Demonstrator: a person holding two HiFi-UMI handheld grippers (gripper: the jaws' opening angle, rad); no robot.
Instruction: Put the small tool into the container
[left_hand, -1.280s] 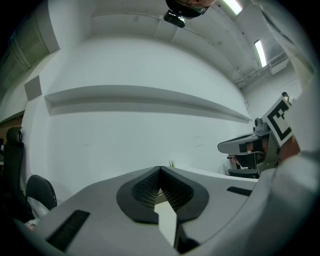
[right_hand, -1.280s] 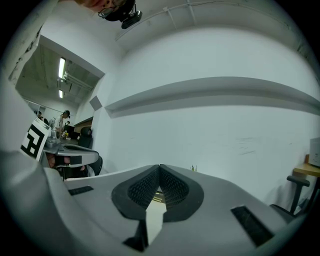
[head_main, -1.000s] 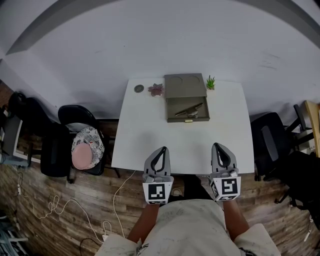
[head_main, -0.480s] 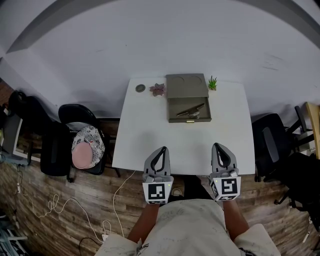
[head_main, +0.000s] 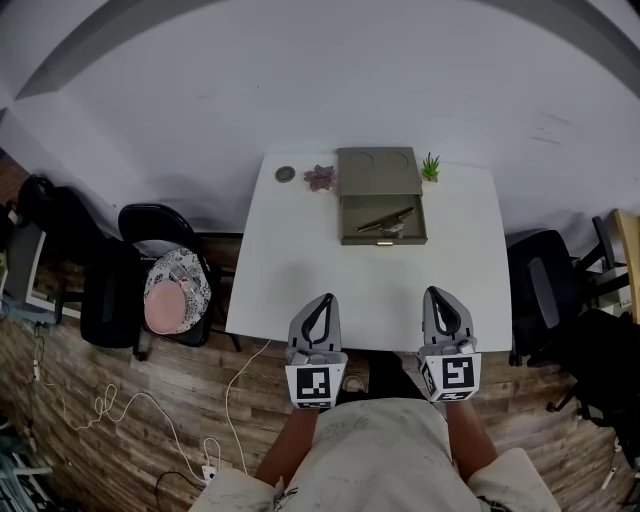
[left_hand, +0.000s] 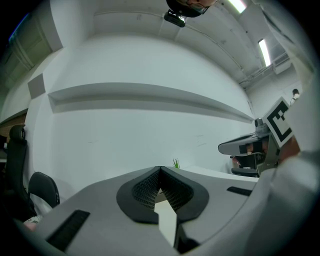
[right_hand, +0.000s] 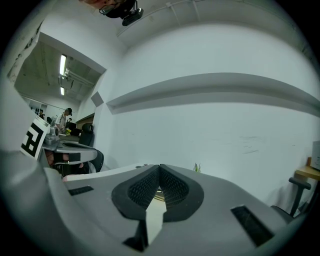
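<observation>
White desk (head_main: 300, 270) against plain wall: the small metal implement (head_main: 385, 220) lies inside the open olive container (head_main: 376, 172) at upper centre, so left tool (head_main: 324, 298) and right tool (head_main: 437, 293) hang clenched and empty near the lower desk edge, apparently parked.

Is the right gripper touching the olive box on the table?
Apart. In the head view, bare white table lies between the right gripper and the olive box.

Olive container (head_main: 376, 172) holds the small tool (head_main: 385, 220)
</observation>
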